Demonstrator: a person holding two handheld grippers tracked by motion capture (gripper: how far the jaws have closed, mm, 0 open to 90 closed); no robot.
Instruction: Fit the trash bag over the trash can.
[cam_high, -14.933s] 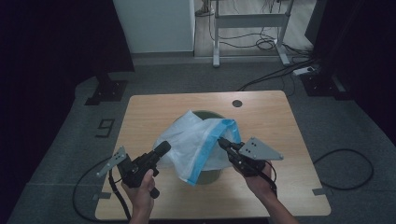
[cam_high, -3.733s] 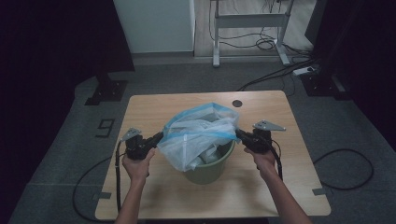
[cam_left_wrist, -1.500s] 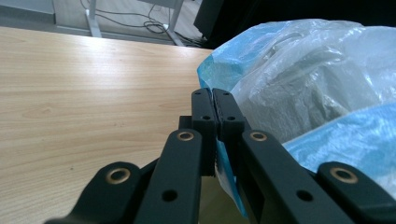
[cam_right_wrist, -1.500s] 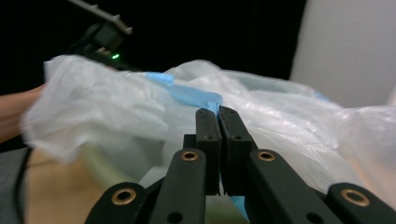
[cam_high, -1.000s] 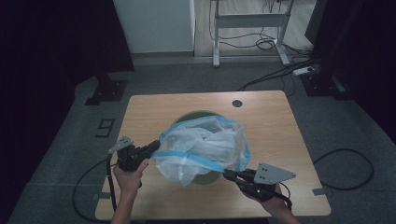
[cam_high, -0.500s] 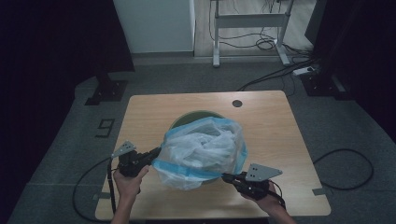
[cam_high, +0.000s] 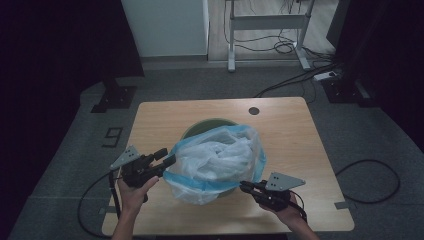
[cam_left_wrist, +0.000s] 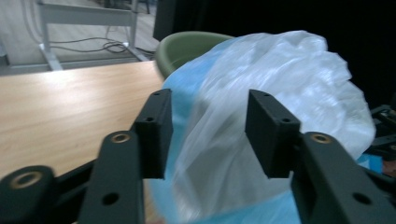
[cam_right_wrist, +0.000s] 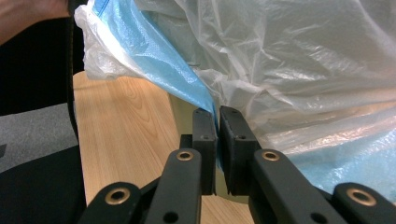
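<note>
so the plastic bag (cam_high: 217, 162) is draped over the green bin (cam_high: 206, 126) in the middle of the tabletop (cam_high: 285, 130), blue hem hanging down the near side. left gripper (cam_high: 167, 157) sits at the bag's left edge; its jaws have just been opening and stand apart, bag between them but unpinched. right gripper (cam_high: 243, 186) is low at the near right, jaws clamped on the blue hem (cam_right_wrist: 205, 100).
</note>
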